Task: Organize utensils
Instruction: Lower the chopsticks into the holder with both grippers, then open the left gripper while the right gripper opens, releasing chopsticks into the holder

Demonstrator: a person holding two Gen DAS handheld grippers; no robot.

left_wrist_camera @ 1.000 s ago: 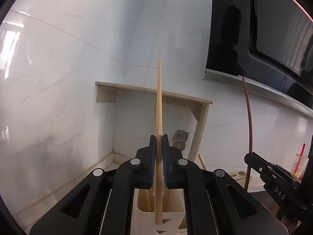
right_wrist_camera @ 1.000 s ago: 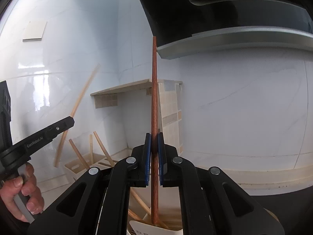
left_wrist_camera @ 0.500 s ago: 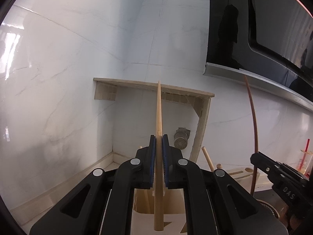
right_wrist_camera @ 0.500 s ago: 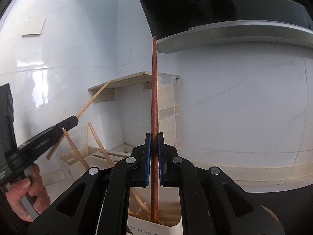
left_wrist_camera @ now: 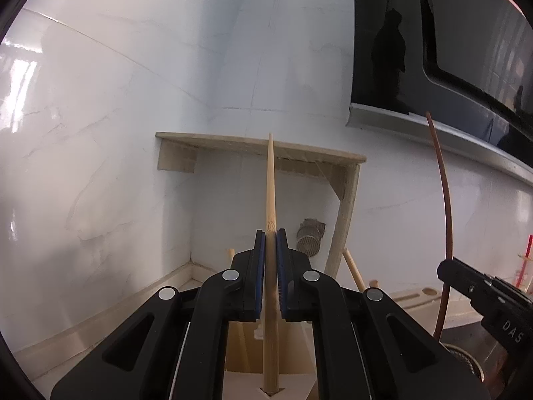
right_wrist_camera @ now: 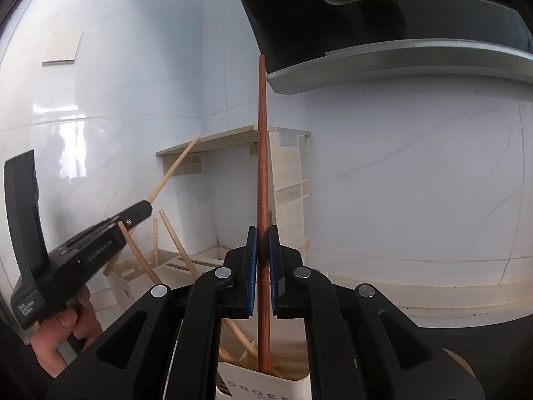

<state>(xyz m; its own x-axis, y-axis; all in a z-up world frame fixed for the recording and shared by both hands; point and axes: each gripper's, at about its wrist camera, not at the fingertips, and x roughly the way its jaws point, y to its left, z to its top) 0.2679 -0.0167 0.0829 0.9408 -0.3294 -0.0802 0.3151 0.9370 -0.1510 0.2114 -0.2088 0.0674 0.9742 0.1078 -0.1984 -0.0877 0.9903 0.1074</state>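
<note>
Left gripper (left_wrist_camera: 270,263): matte black plastic, blue ribbed pads (left_wrist_camera: 260,273), round silver screws; right gripper (right_wrist_camera: 262,260) same build w/ blue pads, silver screws; seen side-on the left unit shows white lettering (partly legible, "GenRobot.AI") on a black body; other unit's side reads "DAS".

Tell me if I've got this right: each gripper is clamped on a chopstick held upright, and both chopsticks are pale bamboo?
Not quite. Only the left gripper holds a pale bamboo chopstick. The right gripper is clamped on a dark reddish-brown chopstick, as the right wrist view shows. Both are upright.
</note>
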